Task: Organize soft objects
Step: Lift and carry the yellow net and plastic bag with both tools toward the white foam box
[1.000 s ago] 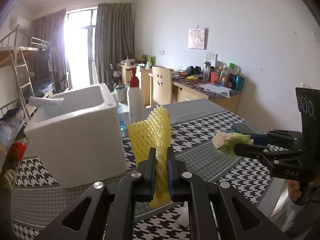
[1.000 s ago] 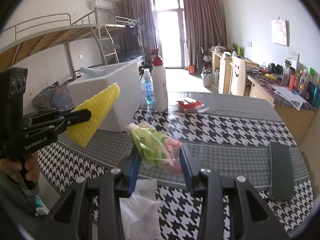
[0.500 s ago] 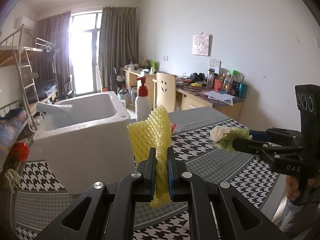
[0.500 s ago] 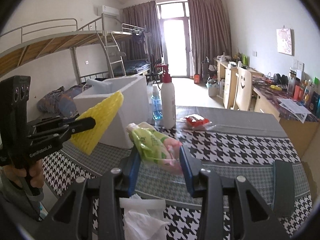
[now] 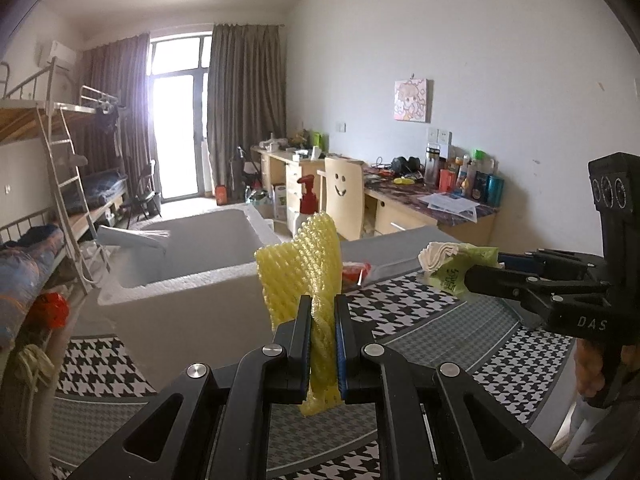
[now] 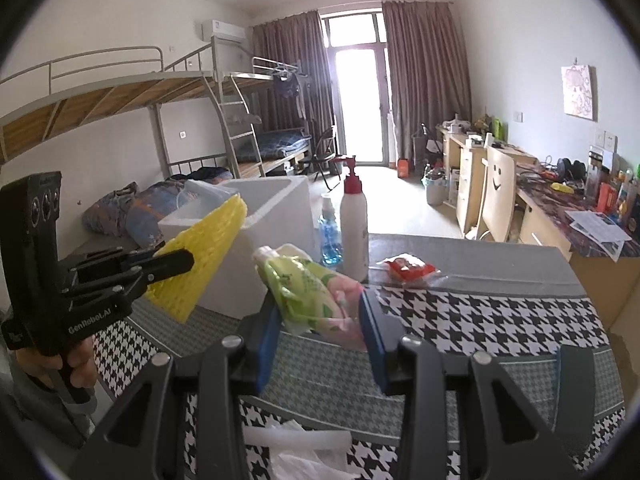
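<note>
Yellow foam net (image 5: 304, 268), ribbed with a diamond mesh, folded into a flat sleeve, pinched low down between the clenched jaws of the left gripper (image 5: 323, 340); stands upright above the jaws, with a short tail poking out below them. Seen from the right wrist view as a long tilted wedge (image 6: 200, 256) jutting forward past the left gripper's (image 6: 176, 264) fingertips.

White foam box (image 5: 188, 276), largest thing on the table (image 5: 440, 332), open-topped, just ahead and left of the left jaws, behind the net. Table covered in black-and-white houndstooth cloth, spread beneath both sets of jaws.

Green and pink soft pack (image 6: 316, 296), crinkled plastic with a white folded end, gripped across its width by the right gripper (image 6: 320, 336), blue pads (image 6: 370, 332) pressing on either side, jaws partly apart around it. Held clear above the table. From the left wrist view, same pack (image 5: 456, 268) at the tip of the right gripper (image 5: 472, 276), well right of the left jaws.

White pump bottle (image 6: 354, 228) with red top, upright, ahead of the right jaws, beside the box. Small blue bottle (image 6: 330, 236) just left of it. Red-and-clear packet (image 6: 408, 270) flat on the table, ahead and right of the right jaws.

Left hand (image 6: 76, 364) wrapped round its gripper's handle, gripper angled slightly downward. Right hand (image 5: 592, 368) likewise on its handle.
</note>
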### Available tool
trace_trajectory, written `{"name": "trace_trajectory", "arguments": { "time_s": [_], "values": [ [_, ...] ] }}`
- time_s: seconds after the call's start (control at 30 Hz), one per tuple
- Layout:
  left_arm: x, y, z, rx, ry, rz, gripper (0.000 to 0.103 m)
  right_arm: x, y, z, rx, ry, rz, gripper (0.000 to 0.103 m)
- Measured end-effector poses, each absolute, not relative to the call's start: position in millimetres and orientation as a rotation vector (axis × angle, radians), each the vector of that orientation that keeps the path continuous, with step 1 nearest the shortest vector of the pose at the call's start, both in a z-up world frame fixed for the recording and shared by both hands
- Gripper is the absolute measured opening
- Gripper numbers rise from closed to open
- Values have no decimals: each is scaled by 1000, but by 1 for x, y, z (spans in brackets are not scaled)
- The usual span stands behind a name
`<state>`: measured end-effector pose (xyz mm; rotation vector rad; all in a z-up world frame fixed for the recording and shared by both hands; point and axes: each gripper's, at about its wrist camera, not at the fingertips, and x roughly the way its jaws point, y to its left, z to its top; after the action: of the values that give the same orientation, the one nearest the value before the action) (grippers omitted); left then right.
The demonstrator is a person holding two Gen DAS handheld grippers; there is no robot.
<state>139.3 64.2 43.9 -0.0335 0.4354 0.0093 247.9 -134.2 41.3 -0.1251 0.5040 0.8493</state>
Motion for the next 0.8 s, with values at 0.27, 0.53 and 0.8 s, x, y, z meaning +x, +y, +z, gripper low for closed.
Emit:
{"name": "trace_trajectory", "arguments": {
  "time_s": [0.27, 0.53, 0.8],
  "values": [
    [138, 76, 53, -27, 417, 42, 10, 245, -125, 52, -110, 487, 861, 44],
    [133, 83, 59, -18, 398, 79, 10, 242, -112, 64, -103, 467, 890, 44],
    [128, 95, 65, -12, 381, 134, 10, 238, -100, 70, -101, 460, 919, 44]
  ]
}}
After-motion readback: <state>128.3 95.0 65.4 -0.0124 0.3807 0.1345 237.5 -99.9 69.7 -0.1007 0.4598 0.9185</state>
